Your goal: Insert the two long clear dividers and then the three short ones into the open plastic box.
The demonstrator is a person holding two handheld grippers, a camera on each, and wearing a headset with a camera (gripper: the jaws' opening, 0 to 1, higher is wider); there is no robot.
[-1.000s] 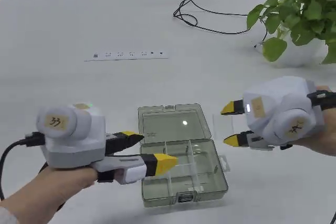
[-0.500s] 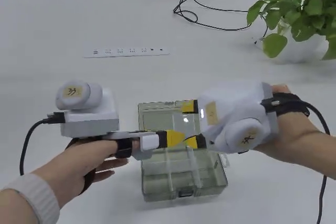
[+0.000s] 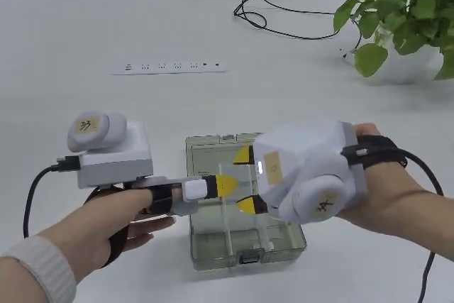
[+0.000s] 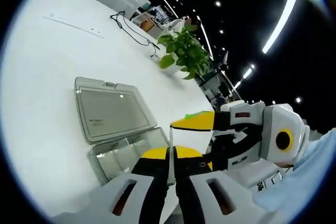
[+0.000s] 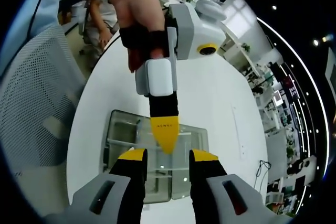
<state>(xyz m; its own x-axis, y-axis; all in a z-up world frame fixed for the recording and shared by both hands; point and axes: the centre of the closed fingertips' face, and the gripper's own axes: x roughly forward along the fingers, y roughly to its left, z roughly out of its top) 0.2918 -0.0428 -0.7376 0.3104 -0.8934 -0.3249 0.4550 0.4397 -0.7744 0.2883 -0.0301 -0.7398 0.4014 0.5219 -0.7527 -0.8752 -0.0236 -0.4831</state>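
Note:
The open clear plastic box [image 3: 213, 246] lies on the white table, its lid [image 3: 213, 157] folded back flat; clear dividers [image 3: 266, 235] stand inside it. Both grippers meet above the box. My left gripper [image 3: 225, 186] reaches in from the left, its jaws shut on a thin clear divider [image 4: 169, 137] that stands edge-on between them. My right gripper [image 3: 245, 181] comes from the right with its jaws partly apart, one finger [image 4: 191, 121] at the divider's top end, so it seems to hold the same divider by its ends. From the right gripper [image 5: 168, 156], the left gripper's yellow tip sits between the jaws over the box [image 5: 123, 135].
A white power strip [image 3: 170, 67] lies further back on the table. A black cable [image 3: 284, 23] is coiled at the back. A potted plant [image 3: 404, 19] stands at the back right. The left gripper's cord [image 3: 32, 196] trails off to the left.
The right gripper has moved left over the box with the divider. The left gripper has risen to meet it, and its jaws have gone from apart to shut on the divider.

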